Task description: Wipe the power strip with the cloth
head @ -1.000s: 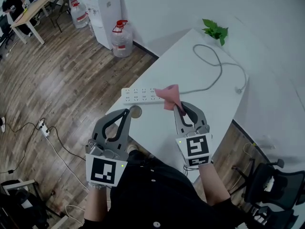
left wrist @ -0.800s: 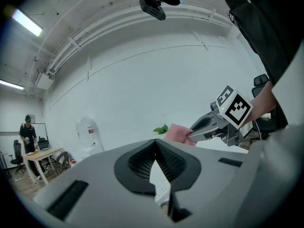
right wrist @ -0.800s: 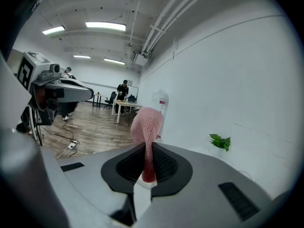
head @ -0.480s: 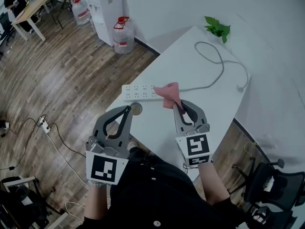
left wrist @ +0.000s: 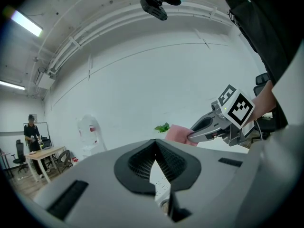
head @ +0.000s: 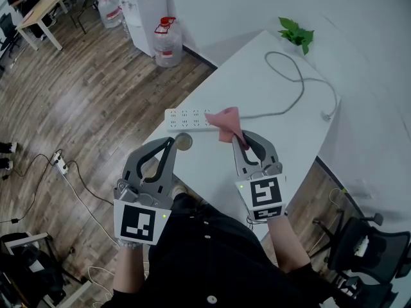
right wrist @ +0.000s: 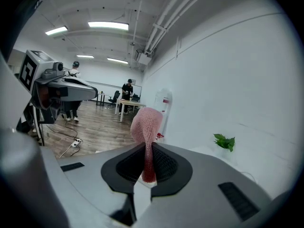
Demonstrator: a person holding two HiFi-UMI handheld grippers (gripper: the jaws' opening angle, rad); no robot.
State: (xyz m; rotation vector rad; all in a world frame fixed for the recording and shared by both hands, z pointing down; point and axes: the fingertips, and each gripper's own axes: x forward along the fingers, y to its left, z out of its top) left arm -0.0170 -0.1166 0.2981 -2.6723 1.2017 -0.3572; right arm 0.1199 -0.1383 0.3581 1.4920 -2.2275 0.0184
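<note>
A white power strip (head: 187, 119) lies near the left edge of the white table (head: 276, 95), its grey cable (head: 292, 76) looping toward the back. My right gripper (head: 239, 138) is shut on a pink cloth (head: 226, 124), which stands up from the jaws just right of the strip's end; the right gripper view shows the cloth (right wrist: 146, 127) pinched between the jaws. My left gripper (head: 172, 144) is shut and holds nothing, hanging over the table's front-left edge just short of the strip. The left gripper view catches a sliver of the strip (left wrist: 159, 186) below its jaws.
A small green plant (head: 297, 34) sits at the table's far corner. Beyond the table's left edge is wooden floor with water jugs (head: 167, 41), a white dispenser (head: 140, 8) and a floor power strip (head: 61, 165) with cables. An office chair (head: 366, 249) stands at the right.
Both grippers have crept slightly forward toward the power strip with the cloth still held; the view has shifted a little.
</note>
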